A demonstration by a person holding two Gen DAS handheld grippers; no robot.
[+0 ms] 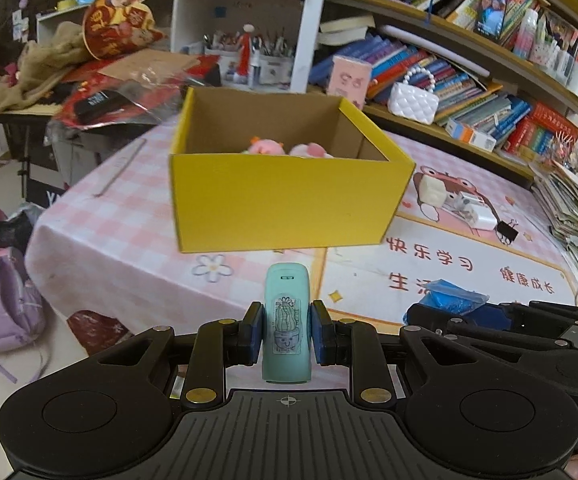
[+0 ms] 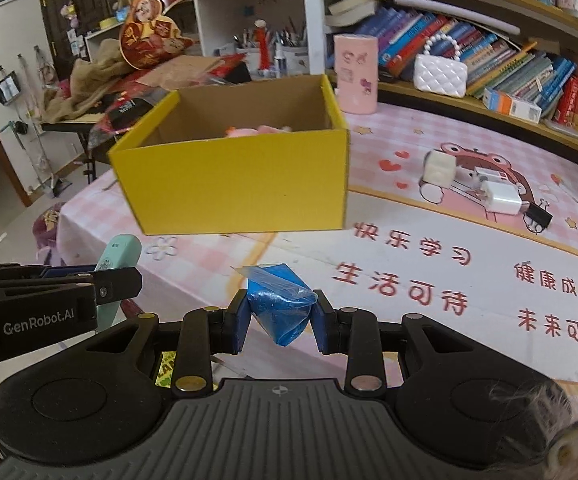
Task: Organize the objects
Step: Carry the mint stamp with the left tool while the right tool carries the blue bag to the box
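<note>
Grippers (image 1: 287, 332) (image 2: 280, 316) clamp one mint case (image 1: 287, 320) and one blue bag (image 2: 279, 304).

You can read "GenRobot.AI" on the left gripper (image 2: 105, 280) and "快乐学习", "生活可待", "健康成长", "未来可期" on the tablecloth (image 2: 429, 280).

I see the yellow cardboard box (image 1: 285, 196) standing open on the desk (image 1: 129, 216), with pink plush pieces (image 1: 267, 146) lying inside. My left tongs (image 1: 287, 334) pinch a mint-green case (image 1: 287, 320) with a cactus sticker, upright. My right tongs (image 2: 281, 316) squeeze a crumpled blue plastic bag (image 2: 279, 300).
</note>
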